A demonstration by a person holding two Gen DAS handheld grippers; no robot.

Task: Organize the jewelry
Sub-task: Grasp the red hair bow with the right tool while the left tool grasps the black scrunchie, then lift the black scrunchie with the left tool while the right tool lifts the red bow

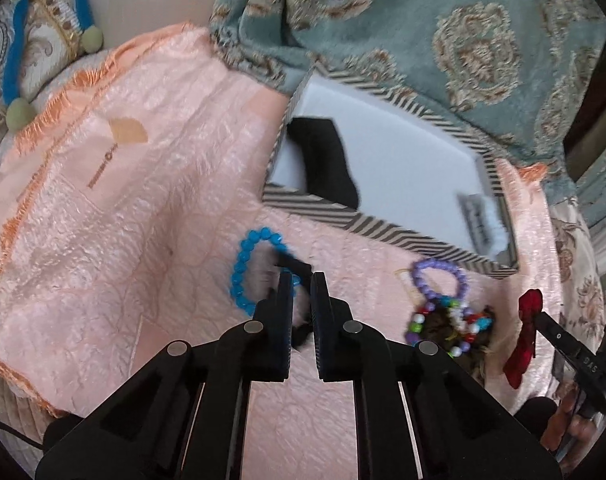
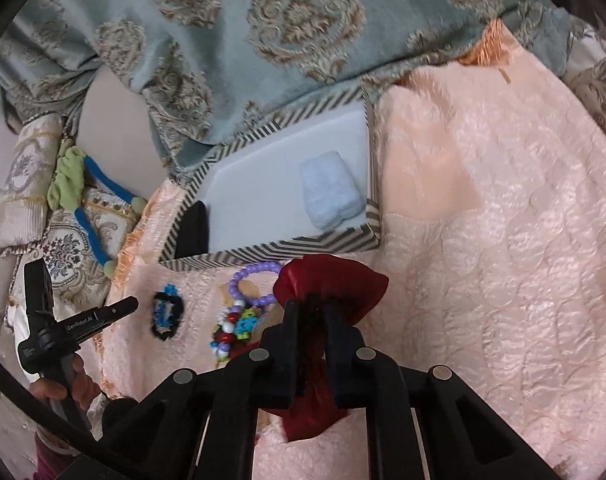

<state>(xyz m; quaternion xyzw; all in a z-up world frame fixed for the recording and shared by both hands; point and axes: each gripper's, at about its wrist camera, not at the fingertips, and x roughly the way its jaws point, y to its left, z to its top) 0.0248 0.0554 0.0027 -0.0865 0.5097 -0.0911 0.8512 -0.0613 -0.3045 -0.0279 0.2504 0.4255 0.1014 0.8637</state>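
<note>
i've got my left gripper (image 1: pixel 302 280) pinching the black fuzzy band (image 1: pixel 293 266) and my right gripper (image 2: pixel 310 308) clamped on the red bow (image 2: pixel 331 284), both ready for the striped box (image 2: pixel 271 254).

The left gripper (image 1: pixel 302 280) fingers pinch a black-and-pink fuzzy piece beside the blue bead bracelet (image 1: pixel 243 268).
</note>
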